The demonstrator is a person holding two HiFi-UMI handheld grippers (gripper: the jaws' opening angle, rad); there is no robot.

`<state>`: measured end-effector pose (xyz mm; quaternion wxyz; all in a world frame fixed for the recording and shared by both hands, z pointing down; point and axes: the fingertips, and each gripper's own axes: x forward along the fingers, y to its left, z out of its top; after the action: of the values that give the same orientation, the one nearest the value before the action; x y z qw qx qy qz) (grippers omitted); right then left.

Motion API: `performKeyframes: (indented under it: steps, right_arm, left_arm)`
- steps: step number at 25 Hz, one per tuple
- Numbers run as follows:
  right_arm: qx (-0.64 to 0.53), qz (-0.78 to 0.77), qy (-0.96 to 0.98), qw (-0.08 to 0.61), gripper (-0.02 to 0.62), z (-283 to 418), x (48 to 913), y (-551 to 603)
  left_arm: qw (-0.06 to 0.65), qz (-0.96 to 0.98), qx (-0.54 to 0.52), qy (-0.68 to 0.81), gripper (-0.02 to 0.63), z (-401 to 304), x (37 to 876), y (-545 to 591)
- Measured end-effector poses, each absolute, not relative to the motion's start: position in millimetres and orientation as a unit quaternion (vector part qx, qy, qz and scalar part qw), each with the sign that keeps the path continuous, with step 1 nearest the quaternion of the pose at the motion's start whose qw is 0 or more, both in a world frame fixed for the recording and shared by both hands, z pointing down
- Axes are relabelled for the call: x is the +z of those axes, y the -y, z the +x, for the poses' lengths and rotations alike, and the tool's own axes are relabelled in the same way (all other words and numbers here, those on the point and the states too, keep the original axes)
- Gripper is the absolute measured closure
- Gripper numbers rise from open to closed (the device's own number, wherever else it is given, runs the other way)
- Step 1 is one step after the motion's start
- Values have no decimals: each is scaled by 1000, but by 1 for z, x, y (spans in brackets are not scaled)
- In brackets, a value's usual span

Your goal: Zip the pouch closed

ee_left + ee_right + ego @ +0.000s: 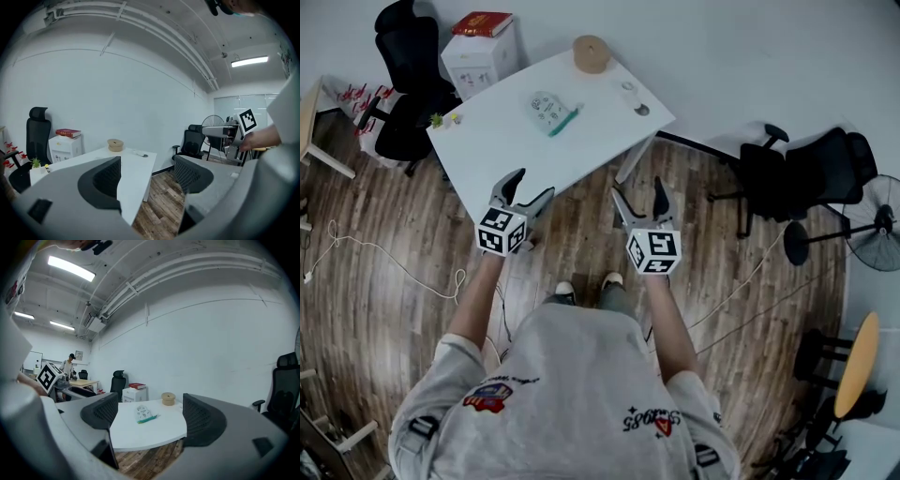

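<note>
A small clear printed pouch (547, 109) with a green zipper edge lies flat on the white table (506, 150), towards its far side. In the right gripper view the pouch (143, 413) shows between the jaws, well ahead of them. Both grippers hang in the air off the table's near edge, over the wooden floor. My left gripper (532, 185) is open and holds nothing. My right gripper (639, 190) is also open and holds nothing. The left gripper (147, 164) looks past the table's corner, and the pouch does not show in its view.
A wooden roll (592, 53) and a small dark item (638, 108) sit at the table's far side, a tiny plant (441, 119) at its left corner. A white cabinet (478, 58) with a red book, office chairs (405, 89) (811, 173) and a fan (877, 220) stand around.
</note>
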<state>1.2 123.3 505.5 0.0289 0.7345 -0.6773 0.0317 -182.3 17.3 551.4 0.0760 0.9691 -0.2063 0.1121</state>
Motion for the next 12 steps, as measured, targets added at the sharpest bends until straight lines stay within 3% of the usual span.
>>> performKeyframes:
  steps: [12]
  right_arm:
    - [51,693,718,35,178,47,535,-12]
  left_arm:
    - [87,956,134,247,264,-146,565,68]
